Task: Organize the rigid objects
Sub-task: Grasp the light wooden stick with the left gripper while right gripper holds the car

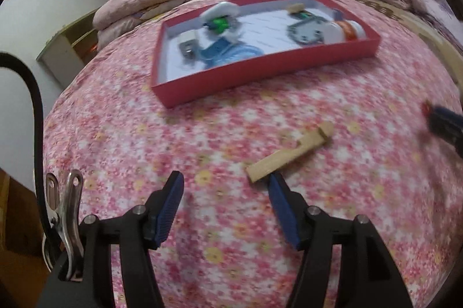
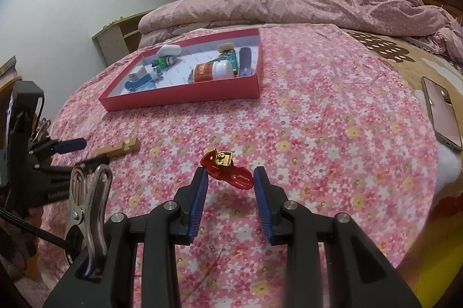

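Counting stock: red tray (image 2: 185, 98) well ahead of both grippers already holds several items, wooden piece (image 1: 289, 156) lies loose just off my parted, empty left gripper (image 1: 225, 192), and my right gripper (image 2: 230, 177) seemingly pinches the red clip (image 2: 228, 169).

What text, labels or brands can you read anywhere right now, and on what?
Nothing reads cleanly.
Orange-labelled bottle in the red box: print on the label, too small to read.
Left claw body, seen from the right wrist: faint embossed lettering, too blurred to read.
Green tube in the box: markings, unreadable.
Phone on the bed: screen shows no legible text.
Left wrist view: blurred, no text legible.
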Demonstrator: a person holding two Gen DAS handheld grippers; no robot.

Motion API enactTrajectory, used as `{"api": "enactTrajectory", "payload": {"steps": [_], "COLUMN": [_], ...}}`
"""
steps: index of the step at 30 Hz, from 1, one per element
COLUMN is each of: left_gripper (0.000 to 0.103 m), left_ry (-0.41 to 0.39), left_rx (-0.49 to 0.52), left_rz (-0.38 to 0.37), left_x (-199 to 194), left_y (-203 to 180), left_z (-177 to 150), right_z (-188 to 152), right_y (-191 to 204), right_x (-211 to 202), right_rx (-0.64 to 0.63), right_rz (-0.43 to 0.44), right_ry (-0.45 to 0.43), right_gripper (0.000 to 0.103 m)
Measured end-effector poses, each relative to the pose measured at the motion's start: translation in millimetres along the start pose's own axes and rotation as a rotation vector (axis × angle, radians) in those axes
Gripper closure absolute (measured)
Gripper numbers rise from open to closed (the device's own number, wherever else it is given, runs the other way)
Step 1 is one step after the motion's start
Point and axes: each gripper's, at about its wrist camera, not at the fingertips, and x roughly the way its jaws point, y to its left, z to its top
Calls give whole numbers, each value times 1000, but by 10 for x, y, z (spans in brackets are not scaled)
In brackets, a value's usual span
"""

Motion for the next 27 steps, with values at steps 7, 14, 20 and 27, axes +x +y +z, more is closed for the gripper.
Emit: {"api": "enactTrajectory", "payload": {"steps": [7, 14, 20, 27], "left_gripper": [23, 17, 16, 15], "left_ry": [16, -5, -17, -40], "left_rx": [-61, -188, -185, -248], "left_rz": [-147, -215, -141, -162], "left_x": [-77, -25, 109, 129], "left_y": [-17, -237, -366, -304], "left_z": [-48, 98, 167, 175], "right_z": [-10, -25, -48, -68], "right_y": [-7, -11, -38, -83], "right_x": [25, 38, 62, 113], "right_rx": [6, 11, 25, 45], "right_rz": [6, 12, 25, 36], "right_ry": [7, 9, 17, 34], "right_gripper": [69, 69, 69, 69]}}
